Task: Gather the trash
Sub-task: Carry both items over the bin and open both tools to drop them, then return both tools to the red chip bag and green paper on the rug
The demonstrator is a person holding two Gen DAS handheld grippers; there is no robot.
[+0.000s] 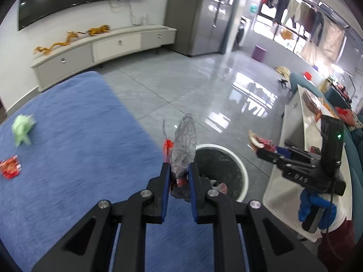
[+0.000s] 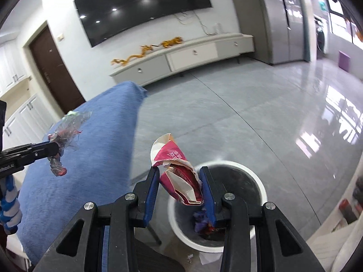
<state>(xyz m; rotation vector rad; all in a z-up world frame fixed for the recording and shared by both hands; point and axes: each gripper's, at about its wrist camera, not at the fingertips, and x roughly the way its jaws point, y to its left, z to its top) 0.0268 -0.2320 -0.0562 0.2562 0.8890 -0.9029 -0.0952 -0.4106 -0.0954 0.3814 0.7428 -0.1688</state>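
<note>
My left gripper (image 1: 179, 167) is shut on a crumpled clear plastic wrapper (image 1: 183, 145) with red bits, held over the blue-covered surface's edge, next to the white-rimmed trash bin (image 1: 242, 165). My right gripper (image 2: 179, 172) is shut on a crushed pink and white carton (image 2: 179, 170), held just above the bin's rim (image 2: 256, 176). The bin holds some trash (image 2: 202, 223). In the right wrist view the left gripper (image 2: 54, 149) and its wrapper (image 2: 68, 127) show at the left. In the left wrist view the right gripper (image 1: 261, 150) holds the carton (image 1: 255, 140) right of the bin.
A crumpled green bag (image 1: 22, 129) and a red wrapper (image 1: 10, 166) lie on the blue cover (image 1: 68, 147). A white table (image 1: 292, 149) stands right of the bin. A TV cabinet (image 2: 181, 56) lines the far wall. Scraps of paper (image 2: 204, 258) lie on the grey floor by the bin.
</note>
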